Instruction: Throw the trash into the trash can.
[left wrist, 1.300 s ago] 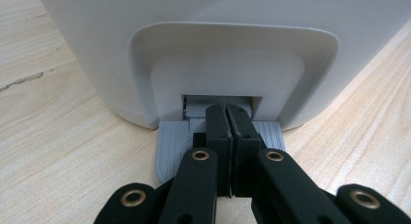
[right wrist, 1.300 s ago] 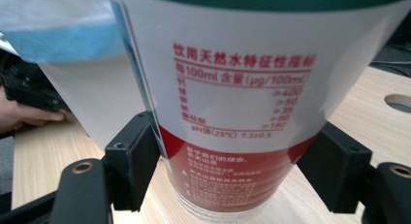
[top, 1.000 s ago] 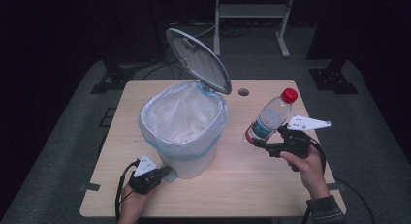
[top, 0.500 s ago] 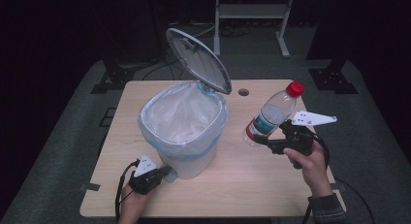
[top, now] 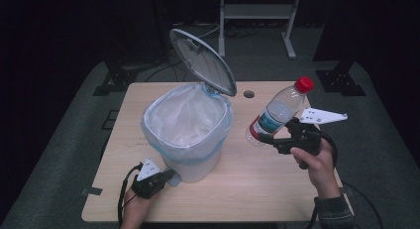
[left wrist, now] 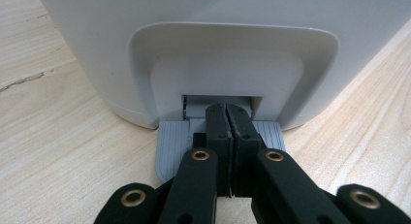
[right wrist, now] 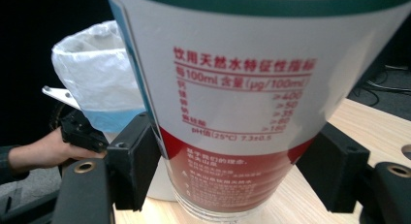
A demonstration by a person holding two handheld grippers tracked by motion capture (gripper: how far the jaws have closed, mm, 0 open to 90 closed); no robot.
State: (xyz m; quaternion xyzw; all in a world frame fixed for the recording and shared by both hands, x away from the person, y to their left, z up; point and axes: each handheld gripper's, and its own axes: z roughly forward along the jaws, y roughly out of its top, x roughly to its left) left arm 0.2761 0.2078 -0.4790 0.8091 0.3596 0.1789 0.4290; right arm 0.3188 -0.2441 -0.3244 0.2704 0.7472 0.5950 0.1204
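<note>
Right gripper [top: 265, 138] clamps bottle [top: 277, 111] low on its body, held above table [top: 257, 189], long axis tilted cap up and away; open bin [top: 187, 135] lies to its left, left gripper [top: 168, 175] shut, pressing pedal [left wrist: 169, 146].

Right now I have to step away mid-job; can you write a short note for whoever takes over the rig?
Left tool: shut, pressing the grey pedal of the white bin; lid stands open.
Right tool: shut on the water bottle, held tilted above the table, right of the bin.
Done: bin opened, bottle picked up.
Left: carry the bottle over the liner bag, drop it in, release the pedal.
</note>
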